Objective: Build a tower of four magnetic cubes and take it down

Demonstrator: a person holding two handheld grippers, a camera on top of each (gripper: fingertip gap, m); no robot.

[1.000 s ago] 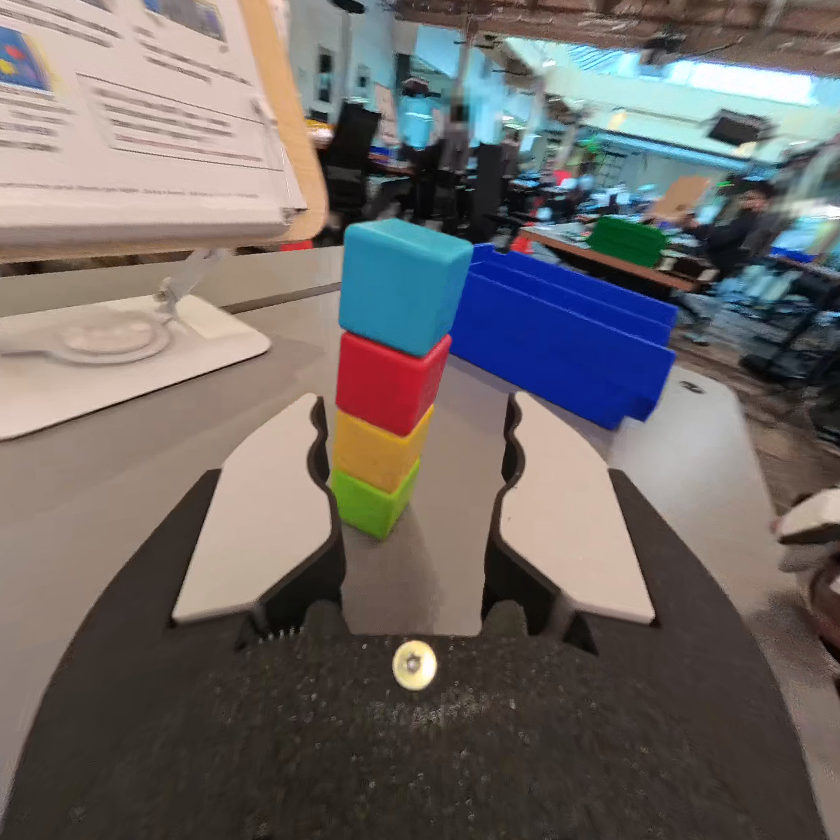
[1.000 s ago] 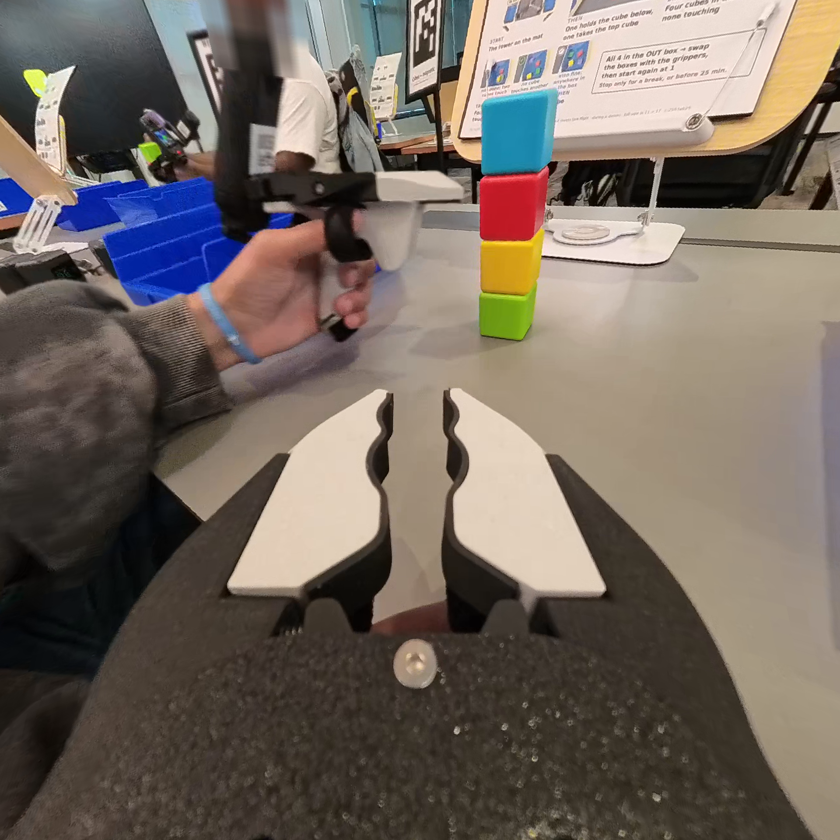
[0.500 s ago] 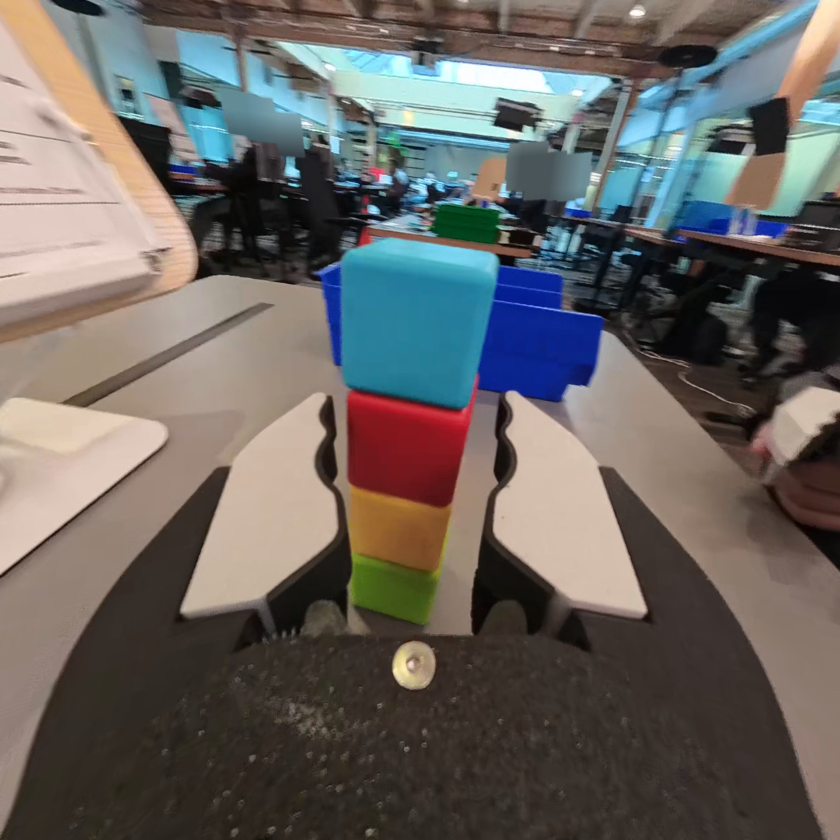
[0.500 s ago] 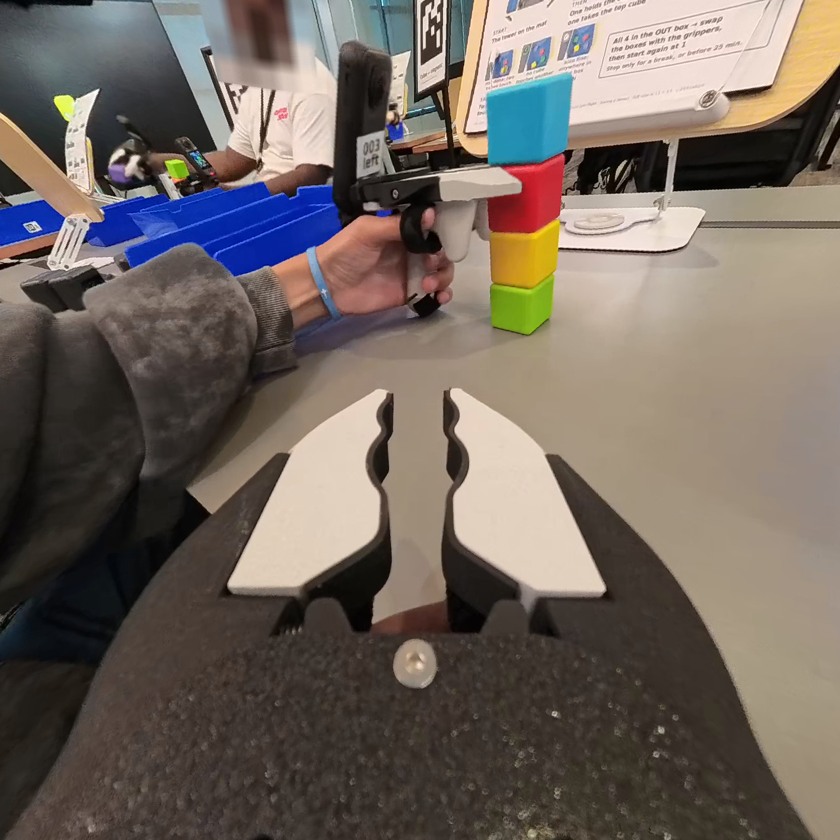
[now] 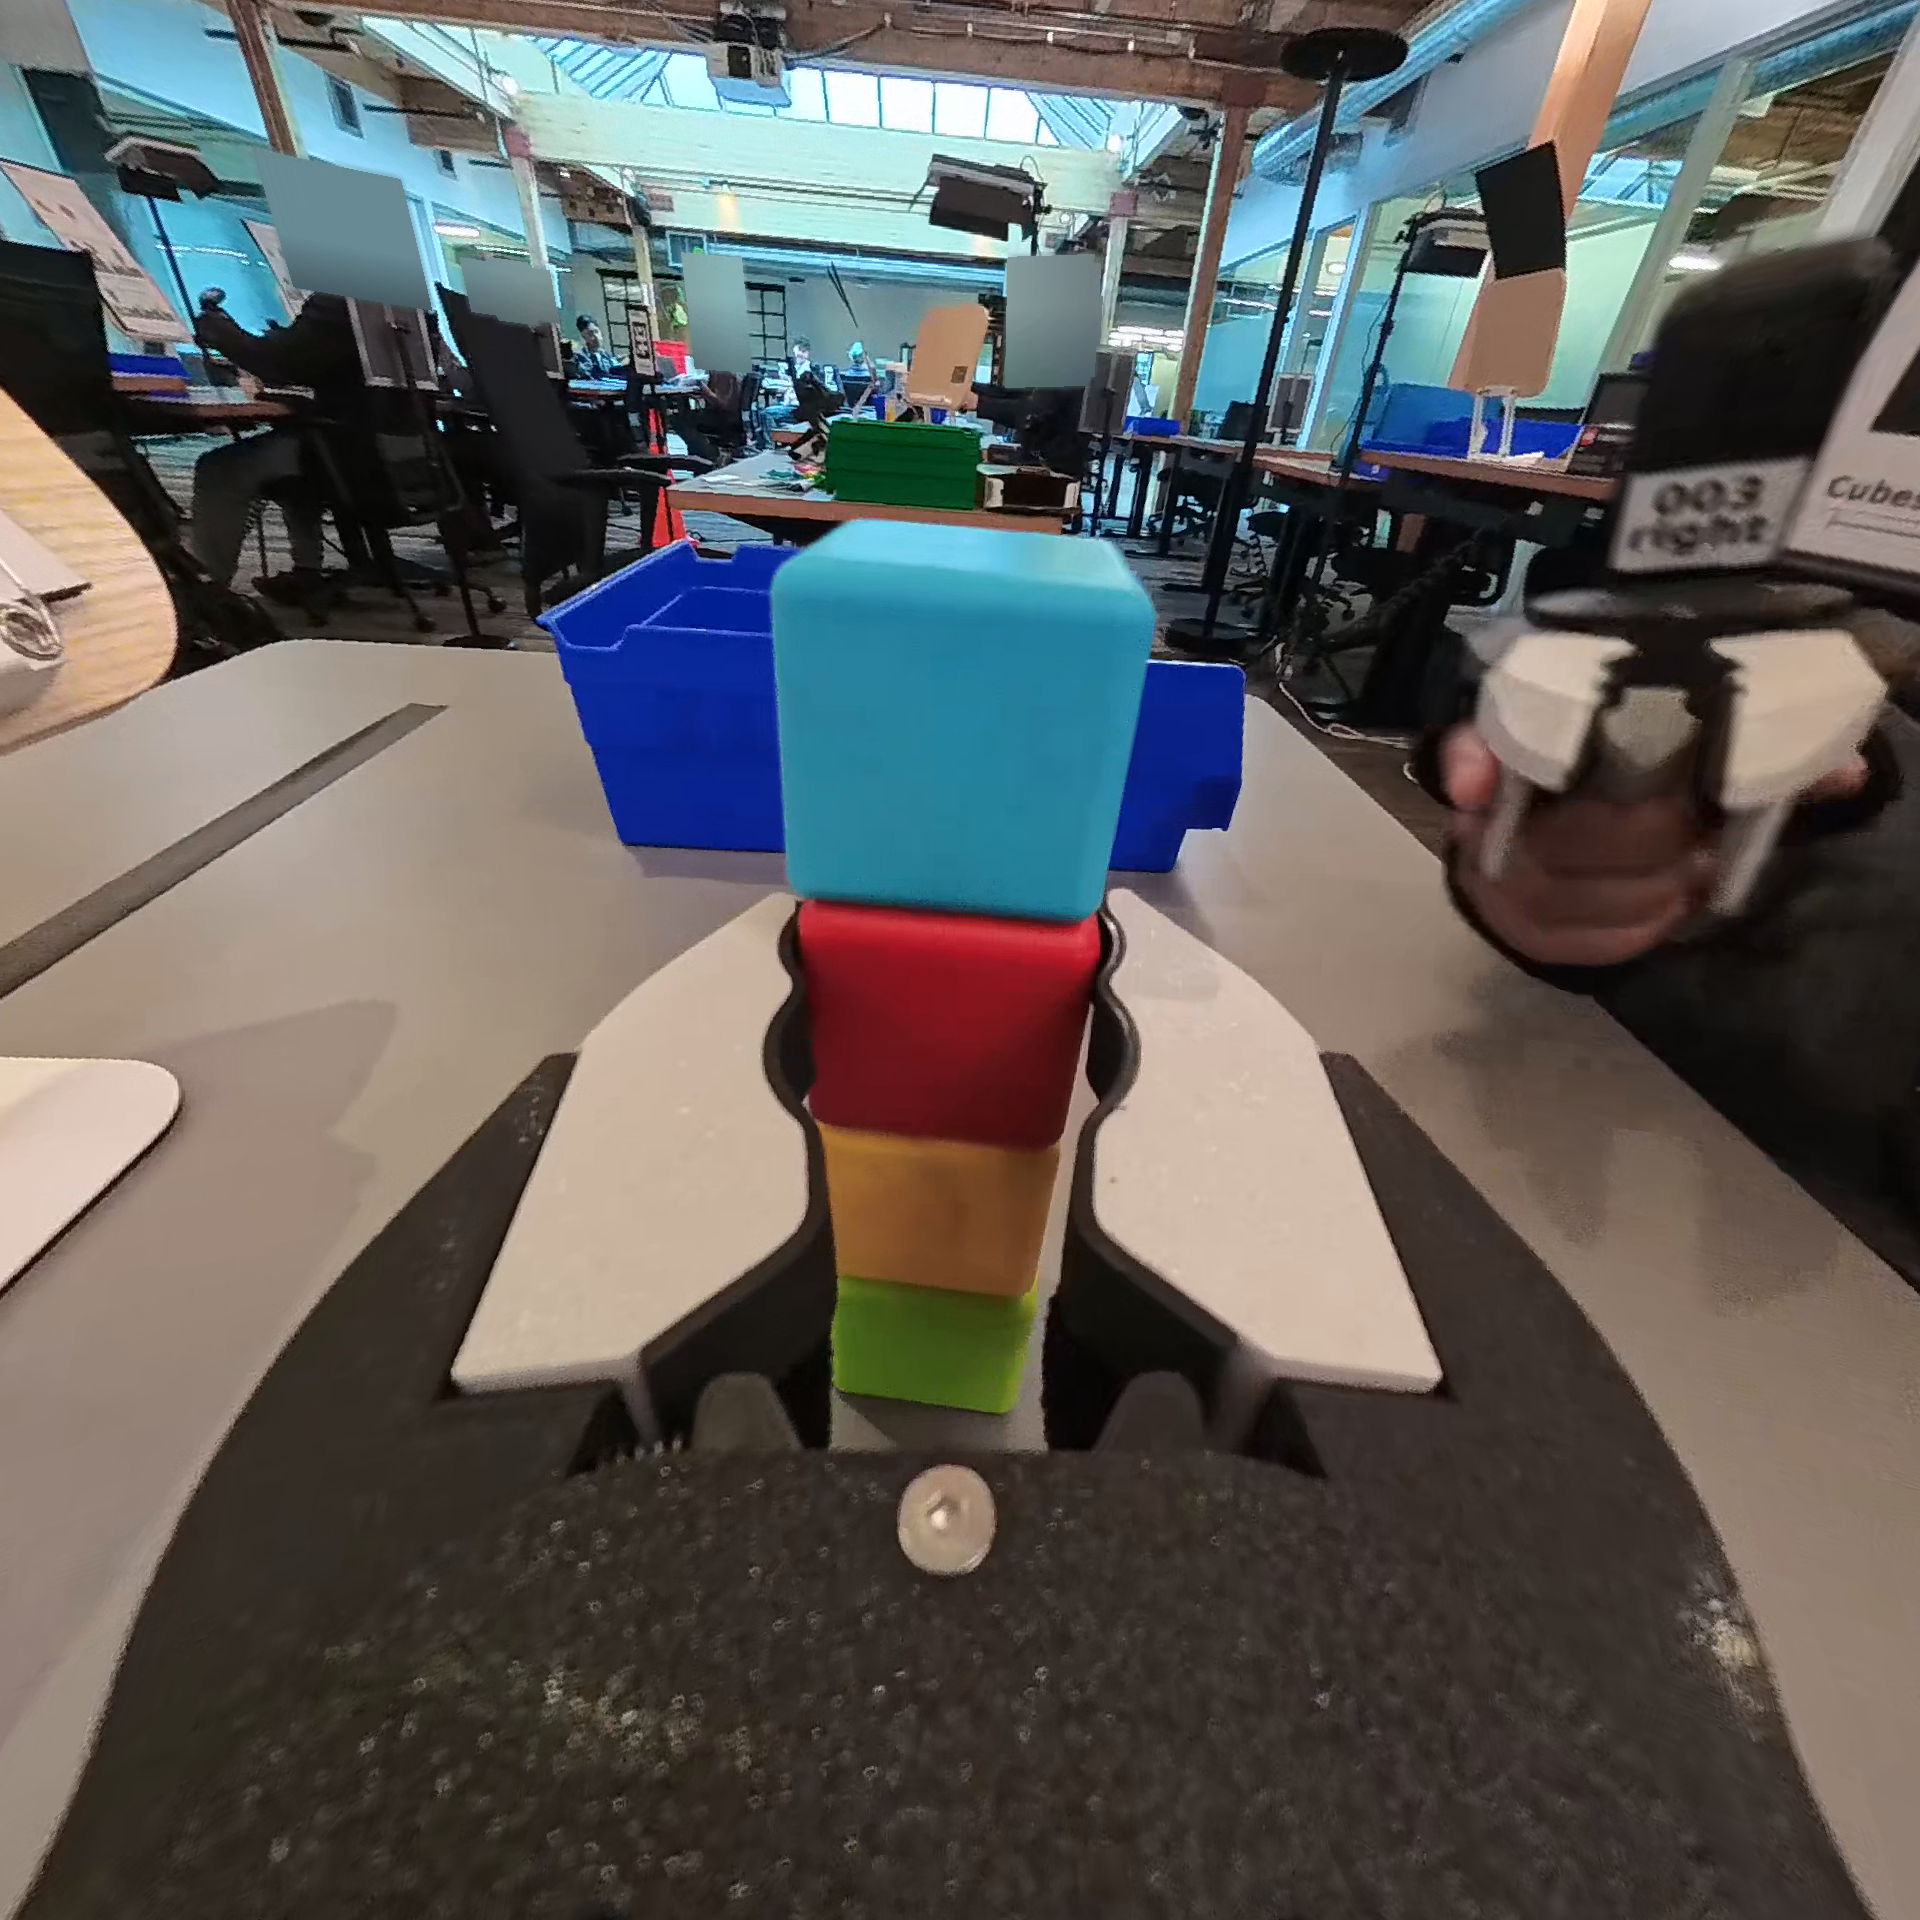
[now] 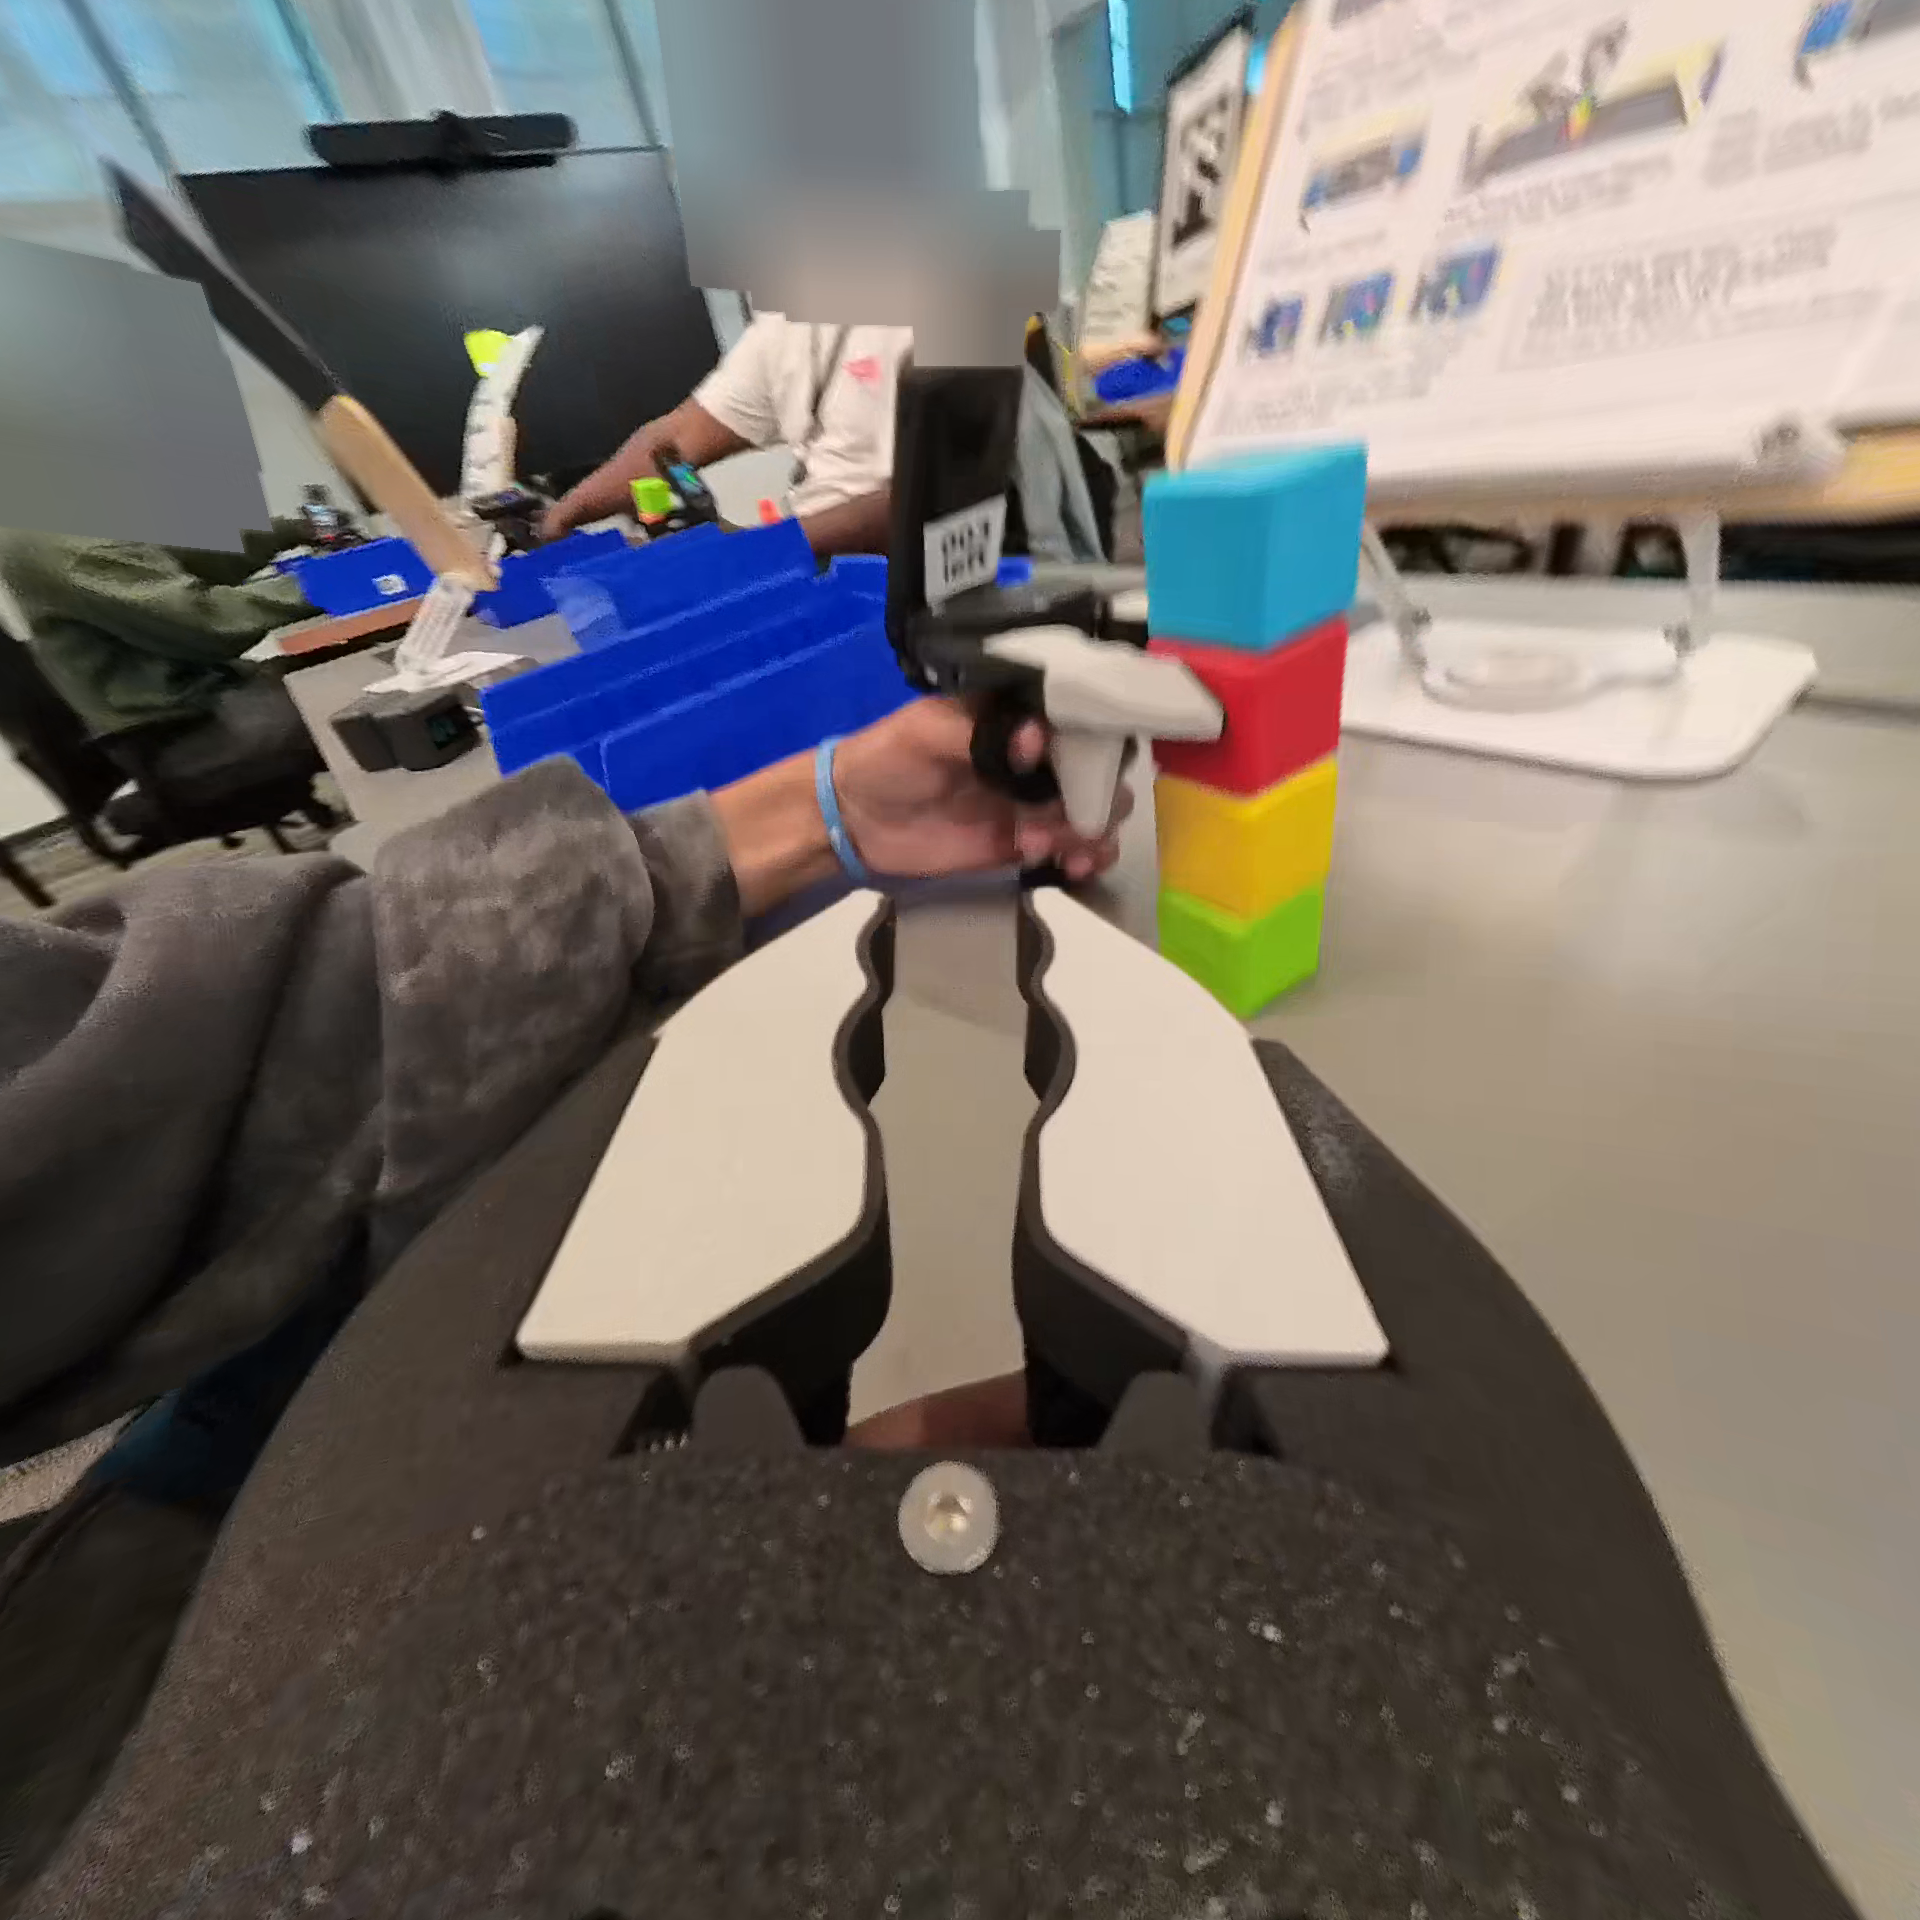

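Red cube (image 5: pixel 940 1023), second from top of four-cube tower, clamped by left gripper (image 5: pixel 945 935); right gripper (image 6: pixel 954 920) narrowly parted, holding nothing.

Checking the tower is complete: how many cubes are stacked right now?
4, in one stack: green cube on the table, yellow cube on it, red cube next, held by the left gripper, blue cube on top.

Left gripper (image 5: pixel 948 997) level, fingers (image 5: pixel 675 1174) pressed against both sides of the red cube (image 5: pixel 945 1023), clamped. Right gripper (image 6: pixel 954 966) off to the side, facing across, fingers (image 6: pixel 727 1164) a narrow gap apart, nothing between them. Grey sleeve (image 6: pixel 312 1039) behind the left hand (image 6: pixel 925 800).
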